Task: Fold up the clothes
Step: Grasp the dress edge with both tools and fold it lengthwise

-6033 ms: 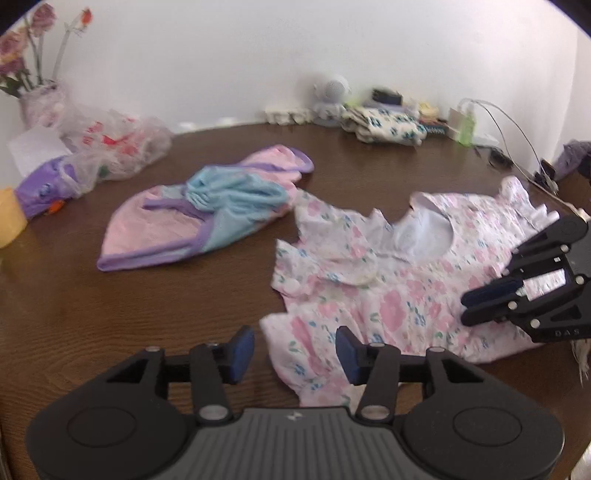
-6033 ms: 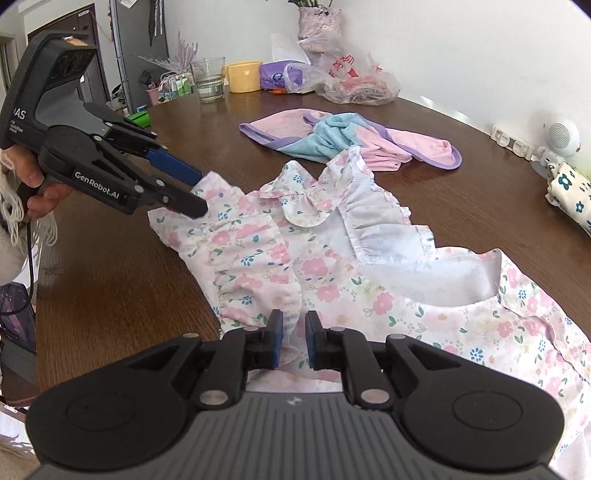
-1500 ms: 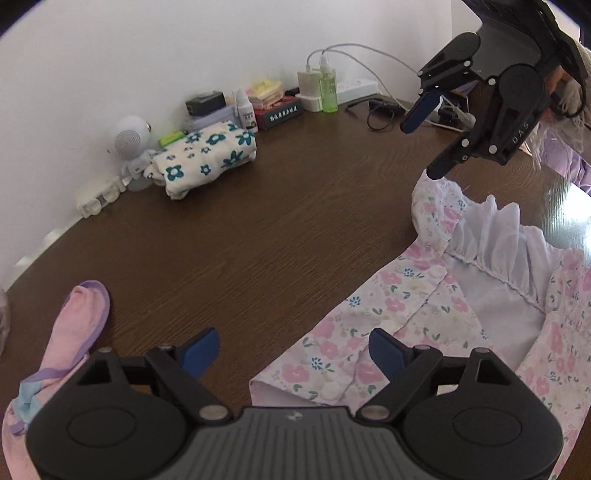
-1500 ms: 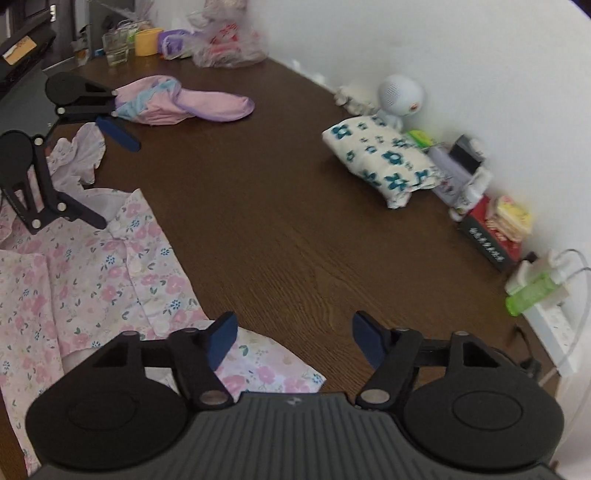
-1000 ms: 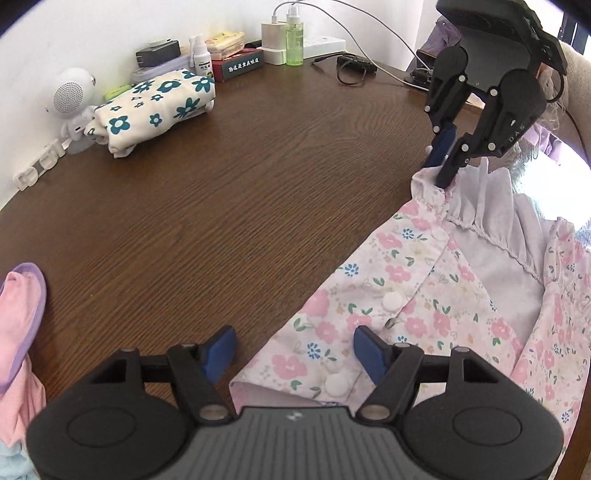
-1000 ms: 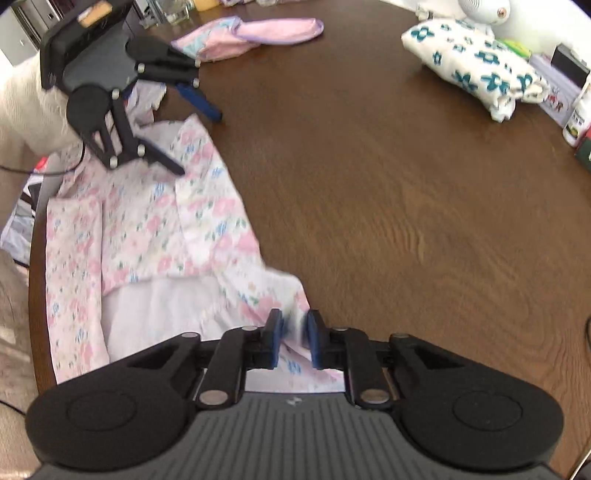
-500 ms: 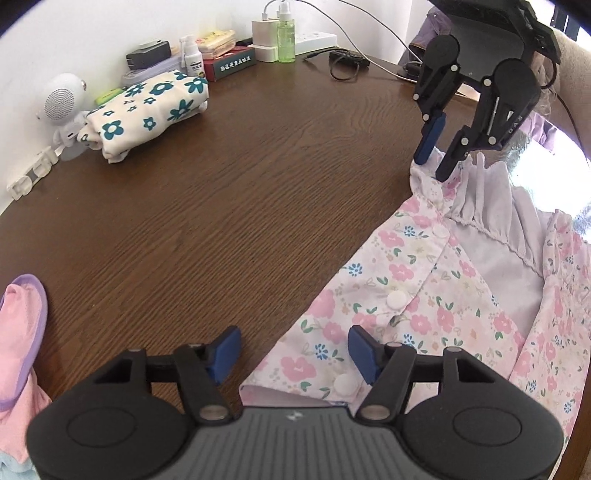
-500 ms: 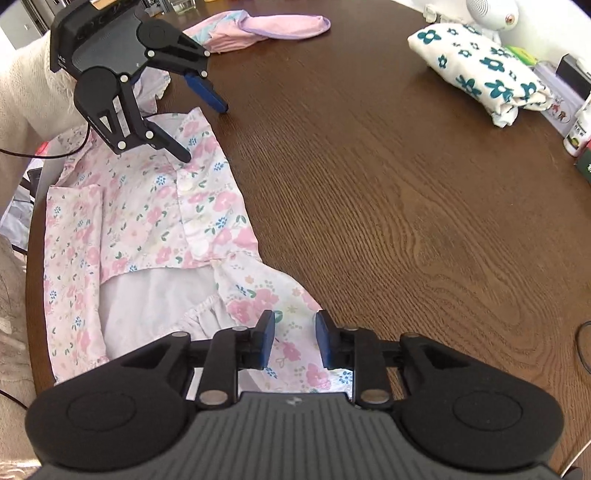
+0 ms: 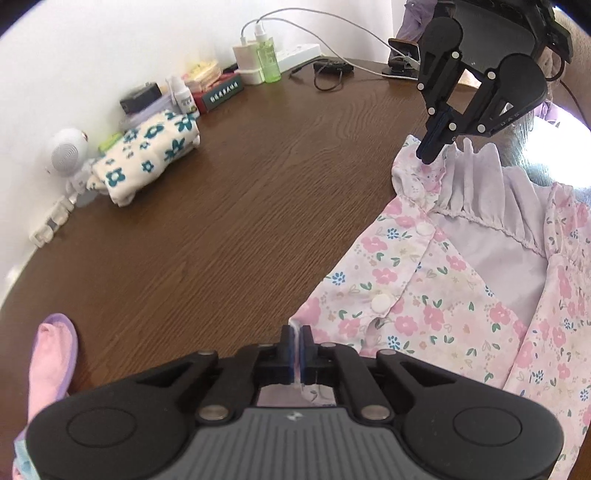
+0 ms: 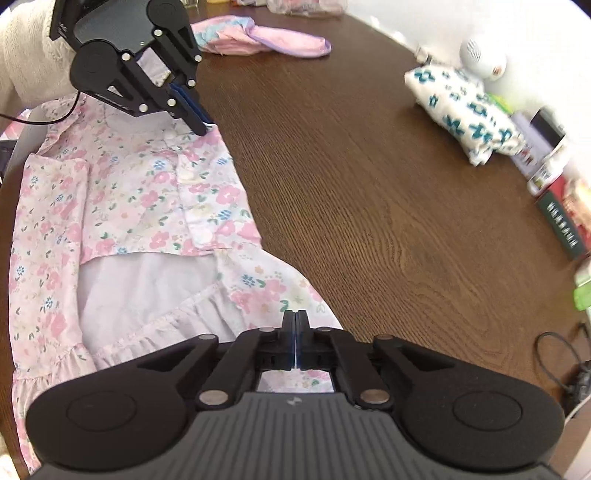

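A pink floral dress [image 9: 443, 288] with white buttons and a ruffled white lining lies spread on the brown wooden table [image 9: 229, 221]. My left gripper [image 9: 296, 336] is shut on the dress's near corner edge. My right gripper [image 9: 430, 153] is shut on the far corner of the same edge. In the right wrist view the dress [image 10: 147, 192] stretches away from my right gripper [image 10: 296, 321], which pinches its fabric, and my left gripper [image 10: 199, 127] pinches the far corner.
A folded white cloth with blue flowers [image 9: 147, 155] lies near the wall, beside a round white speaker [image 9: 68, 155]. Bottles, boxes, a charger and cables [image 9: 258, 59] line the back edge. A pink and blue garment [image 10: 258, 33] lies further along the table.
Both grippers were open half a second ago. Both have now shut on the dress's edge, the left on the near corner and the right on the far corner.
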`<state>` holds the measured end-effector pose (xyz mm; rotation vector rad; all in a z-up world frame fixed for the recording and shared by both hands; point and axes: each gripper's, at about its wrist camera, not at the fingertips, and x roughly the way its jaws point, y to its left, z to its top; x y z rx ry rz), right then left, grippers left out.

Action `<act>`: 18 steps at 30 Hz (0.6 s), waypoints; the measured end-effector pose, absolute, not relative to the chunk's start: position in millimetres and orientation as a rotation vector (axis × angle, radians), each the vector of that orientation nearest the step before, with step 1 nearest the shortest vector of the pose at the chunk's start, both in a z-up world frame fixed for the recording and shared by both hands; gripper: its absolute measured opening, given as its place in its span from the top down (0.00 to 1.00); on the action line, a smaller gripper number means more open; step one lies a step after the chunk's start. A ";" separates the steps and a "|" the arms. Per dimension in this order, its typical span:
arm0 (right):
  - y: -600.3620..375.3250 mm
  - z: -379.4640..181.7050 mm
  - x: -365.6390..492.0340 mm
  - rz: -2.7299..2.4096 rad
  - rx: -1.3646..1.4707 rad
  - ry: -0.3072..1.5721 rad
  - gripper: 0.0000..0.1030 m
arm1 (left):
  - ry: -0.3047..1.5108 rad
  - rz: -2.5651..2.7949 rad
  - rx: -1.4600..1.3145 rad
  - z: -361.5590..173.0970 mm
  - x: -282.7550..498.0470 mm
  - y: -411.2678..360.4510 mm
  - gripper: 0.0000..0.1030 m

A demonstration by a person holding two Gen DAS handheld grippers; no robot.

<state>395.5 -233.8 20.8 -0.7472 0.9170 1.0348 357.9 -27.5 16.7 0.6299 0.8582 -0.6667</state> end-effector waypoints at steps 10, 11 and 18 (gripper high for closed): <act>-240.3 71.7 257.0 0.888 -0.916 0.579 1.00 | 0.485 -0.507 0.853 60.8 215.4 -46.8 1.00; -242.1 72.3 250.4 0.880 -0.907 0.574 1.00 | 0.486 -0.507 0.860 60.5 207.8 -47.8 1.00; -236.0 69.0 273.1 0.835 -0.853 0.619 0.74 | 0.527 -0.518 0.879 45.4 202.3 -58.6 0.99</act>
